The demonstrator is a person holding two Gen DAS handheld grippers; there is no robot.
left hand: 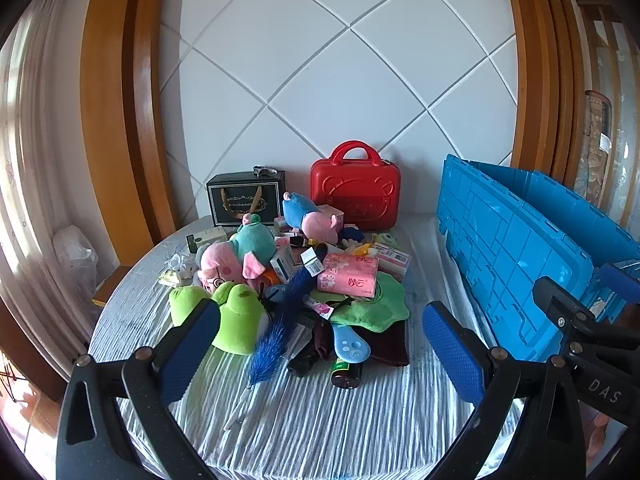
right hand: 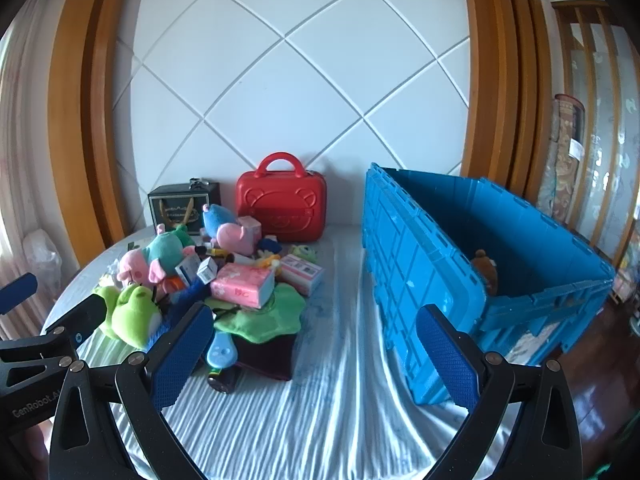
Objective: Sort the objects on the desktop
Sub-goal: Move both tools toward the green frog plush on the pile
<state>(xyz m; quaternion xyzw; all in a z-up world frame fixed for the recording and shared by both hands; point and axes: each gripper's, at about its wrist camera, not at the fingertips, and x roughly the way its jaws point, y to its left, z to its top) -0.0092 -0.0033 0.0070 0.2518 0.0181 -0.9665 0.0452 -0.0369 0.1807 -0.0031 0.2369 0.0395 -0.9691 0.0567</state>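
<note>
Two claws open, left claw [left hand: 320,354], right claw [right hand: 316,354]

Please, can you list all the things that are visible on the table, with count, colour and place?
storage crate: 1, blue, right side of table, open; a brown plush toy lies inside.
small suitcase: 1, red, upright at the back by the wall.
gift box: 1, black with gold print, back left.
tissue pack: 1, pink, in the middle of the pile.
frog plush: 1, green, front left of the pile.
pig plush: 1, pink, behind the frog plush.
blue plush: 1, blue, back of the pile.
feathery stick: 1, dark blue, front of the pile.
tablecloth: 1, white-grey, wrinkled.
left claw: 1, black with blue pads, open, empty.
right claw: 1, the same, open, empty.
</note>
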